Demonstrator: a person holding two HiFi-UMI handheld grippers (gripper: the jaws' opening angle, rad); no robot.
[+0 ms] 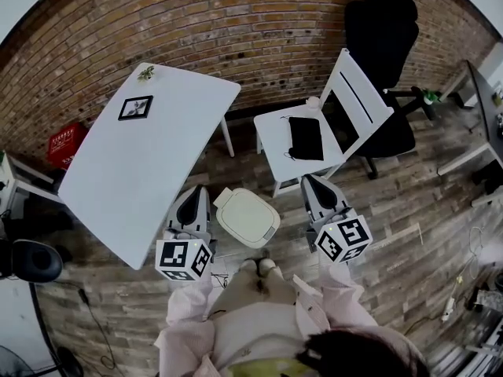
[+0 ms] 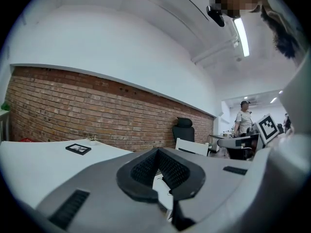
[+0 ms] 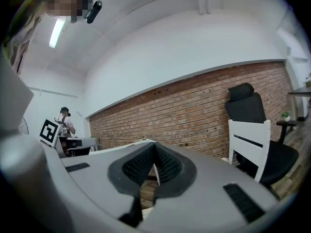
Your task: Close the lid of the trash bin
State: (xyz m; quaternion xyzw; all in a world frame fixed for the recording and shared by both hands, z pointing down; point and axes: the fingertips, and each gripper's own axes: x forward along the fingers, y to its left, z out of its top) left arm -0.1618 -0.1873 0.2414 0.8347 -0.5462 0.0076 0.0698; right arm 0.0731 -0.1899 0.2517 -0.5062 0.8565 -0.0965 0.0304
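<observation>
Small cream plastic trash bin [image 1: 269,232] stands on the grey-brown wood-plank floor [image 1: 409,234], just ahead of the person's shoes. It sits between the corner of the table and the chair. Its rounded-square lid [image 1: 242,210] lies flat down on the body, smooth and matte.

Left gripper [image 1: 197,190], grey moulded plastic with a square-marker cube at the rear, hangs just left of the bin and clear of it. In the left gripper view its tips [image 2: 157,150] meet, and the black, dimpled rubber pads [image 2: 143,169] form a closed V with nothing gripped.

Right gripper [image 1: 310,179] is of the same build, just right of the bin and also apart from it. In the right gripper view its tips [image 3: 154,144] touch and nothing sits in the hollow between the pads [image 3: 136,166].

Surroundings:
- White, smooth rectangular table [image 1: 134,171] bears a small black picture frame [image 1: 135,107] and a tiny potted plant [image 1: 146,72].
- White slatted wooden chair [image 1: 350,93] has a black fabric pouch [image 1: 305,138] on its seat.
- Black high-backed office chair [image 1: 385,45] stands behind it.
- Rough red brick wall [image 1: 236,30] runs along the back.
</observation>
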